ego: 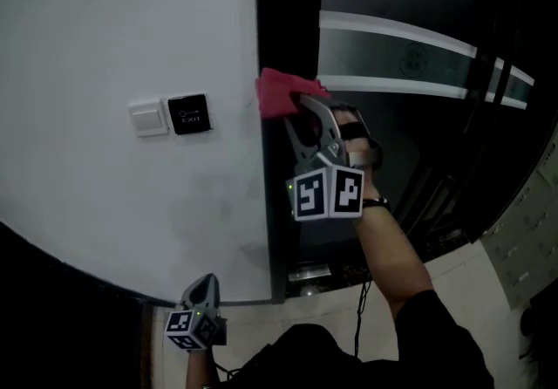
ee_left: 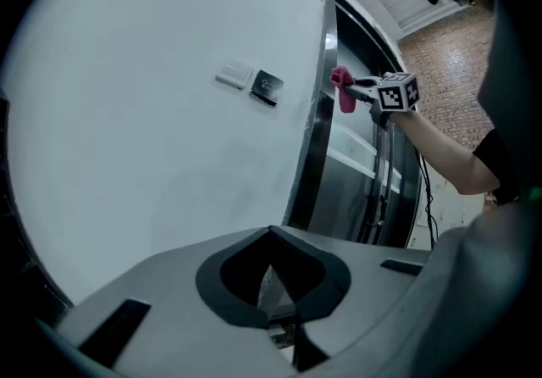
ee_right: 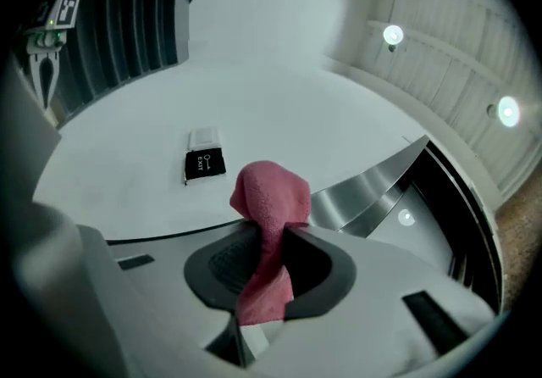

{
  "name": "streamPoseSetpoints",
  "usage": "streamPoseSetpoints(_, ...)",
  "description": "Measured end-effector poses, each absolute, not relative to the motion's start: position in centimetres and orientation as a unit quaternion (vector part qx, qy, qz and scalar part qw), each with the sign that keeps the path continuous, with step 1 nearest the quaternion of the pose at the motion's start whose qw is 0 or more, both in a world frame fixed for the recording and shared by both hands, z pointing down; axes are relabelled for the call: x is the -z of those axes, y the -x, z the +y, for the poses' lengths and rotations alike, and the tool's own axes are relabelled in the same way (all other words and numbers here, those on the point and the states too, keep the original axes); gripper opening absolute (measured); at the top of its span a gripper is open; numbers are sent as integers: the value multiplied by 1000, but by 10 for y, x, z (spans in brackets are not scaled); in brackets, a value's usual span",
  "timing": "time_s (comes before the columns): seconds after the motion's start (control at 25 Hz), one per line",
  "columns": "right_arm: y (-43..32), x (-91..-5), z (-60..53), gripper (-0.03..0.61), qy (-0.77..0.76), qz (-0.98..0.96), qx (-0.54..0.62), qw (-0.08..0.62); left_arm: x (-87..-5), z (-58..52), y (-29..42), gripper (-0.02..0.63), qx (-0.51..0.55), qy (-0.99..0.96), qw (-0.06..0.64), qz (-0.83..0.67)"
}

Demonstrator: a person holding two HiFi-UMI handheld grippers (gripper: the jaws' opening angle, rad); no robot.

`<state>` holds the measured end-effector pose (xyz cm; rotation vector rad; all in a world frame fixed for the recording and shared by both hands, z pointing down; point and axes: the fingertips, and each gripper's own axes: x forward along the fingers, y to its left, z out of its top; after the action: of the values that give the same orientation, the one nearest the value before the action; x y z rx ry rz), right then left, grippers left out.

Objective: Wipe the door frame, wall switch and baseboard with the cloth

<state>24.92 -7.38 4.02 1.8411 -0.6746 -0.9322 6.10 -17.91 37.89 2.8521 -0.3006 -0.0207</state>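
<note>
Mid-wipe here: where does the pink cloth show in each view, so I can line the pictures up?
Head view: pink cloth upper centre, at the edge of the dark door frame.
Left gripper view: small, upper right of centre, by the frame.
Right gripper view: lower centre, clamped between the jaws.
Shared landmark: black EXIT plate on the white wall.

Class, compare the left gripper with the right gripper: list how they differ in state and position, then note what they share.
The right gripper is shut on the pink cloth; the left gripper is shut on nothing. The right gripper is raised to the edge of the door frame; the left gripper hangs low, near the bottom of the wall. Both have their jaws together.
</note>
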Motion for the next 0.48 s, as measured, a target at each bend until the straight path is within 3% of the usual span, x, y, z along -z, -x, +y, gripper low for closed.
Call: streamPoseSetpoints(0.48, -292, -142, -114, 74, -721, -303, 304, 544, -386, -189, -49, 0, -3, -981, 143, -129)
